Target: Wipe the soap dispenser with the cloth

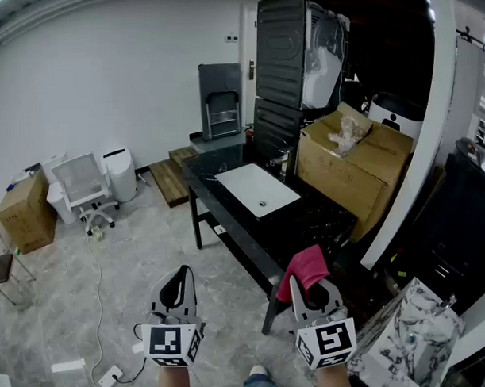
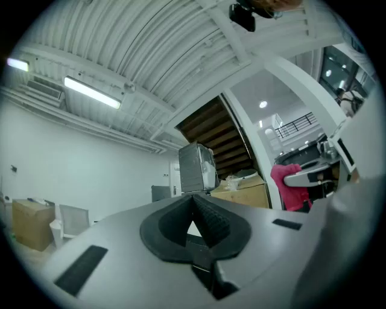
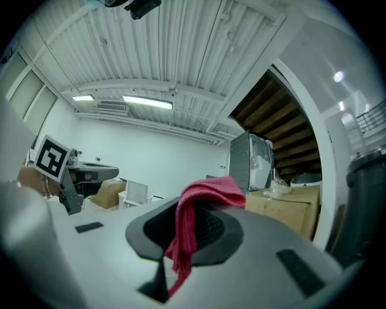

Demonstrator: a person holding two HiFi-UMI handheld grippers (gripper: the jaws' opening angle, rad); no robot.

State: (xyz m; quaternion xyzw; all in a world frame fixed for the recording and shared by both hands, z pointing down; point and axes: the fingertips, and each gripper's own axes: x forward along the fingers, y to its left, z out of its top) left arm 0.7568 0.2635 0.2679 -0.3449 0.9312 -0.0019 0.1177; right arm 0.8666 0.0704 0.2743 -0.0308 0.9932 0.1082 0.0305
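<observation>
Head view looks steeply down on both grippers at the bottom of the frame, held short of a black table (image 1: 307, 222) in the middle of the room.

At lower left, the left gripper (image 1: 180, 275) has its jaws pressed fully together with nothing between them. The left gripper view confirms it: the ribbed pads meet, and only the room shows beyond. It is tipped slightly up and away from the work, which looks like a spare hand kept clear until something needs steadying.

Centre frame, the table carries a white sink (image 1: 254, 190). A small upright fixture stands at the sink's far edge, but it is too small to tell whether it is a tap or the soap dispenser. No view shows the dispenser plainly, so I cannot place it beyond guessing that it stands on that table.

At lower right, the right gripper (image 1: 317, 296) is clamped on the cloth (image 1: 305, 269), held level and aimed toward the table, likely so that the wad leads into the wipe. The cloth is pinkish red and coarse-woven. It is bunched into a hump over the jaw tips, with a narrow tail hanging down between the jaws in the right gripper view. Wiping has not begun, since the cloth touches nothing but the gripper.
</observation>
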